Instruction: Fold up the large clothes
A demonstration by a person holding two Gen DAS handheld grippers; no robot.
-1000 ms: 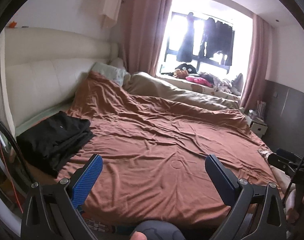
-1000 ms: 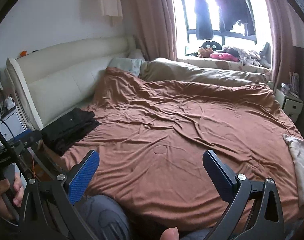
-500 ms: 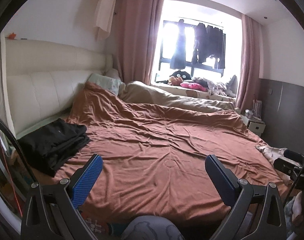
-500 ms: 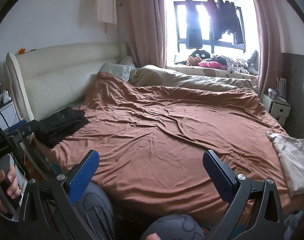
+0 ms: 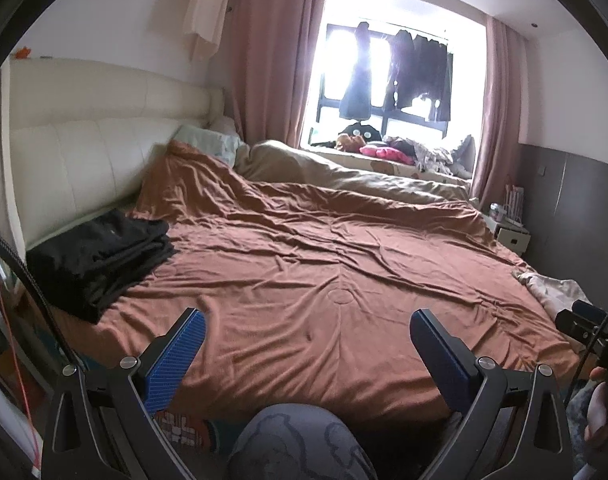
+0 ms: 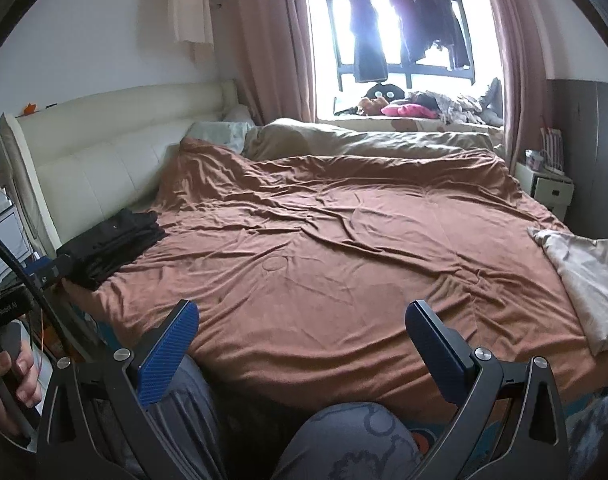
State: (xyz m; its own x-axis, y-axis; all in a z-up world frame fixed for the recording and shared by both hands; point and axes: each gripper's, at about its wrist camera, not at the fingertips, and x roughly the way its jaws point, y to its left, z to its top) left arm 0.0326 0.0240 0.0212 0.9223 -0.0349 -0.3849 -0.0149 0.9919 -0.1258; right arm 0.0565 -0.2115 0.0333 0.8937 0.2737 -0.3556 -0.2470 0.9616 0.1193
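Note:
A stack of folded black clothes (image 5: 100, 256) (image 6: 112, 240) lies at the bed's near left corner by the headboard. A crumpled pale beige garment (image 6: 587, 276) (image 5: 551, 288) rests on the bed's right edge. My left gripper (image 5: 305, 340) is open above the bed's front edge, nothing between its blue pads. My right gripper (image 6: 302, 332) is open too, held over the front edge with empty jaws. Both stand well short of either garment.
A wrinkled brown cover (image 5: 323, 264) (image 6: 343, 248) spreads over the bed, with a cream headboard (image 5: 84, 160) on the left. A beige duvet (image 6: 363, 140) lies along the far side under the window. A white nightstand (image 6: 551, 188) stands at the right. The person's knees (image 6: 343, 440) show below.
Both grippers have pulled back and risen slightly, so more of the bed and room shows. The beige garment has come further into the right view. Both stay open.

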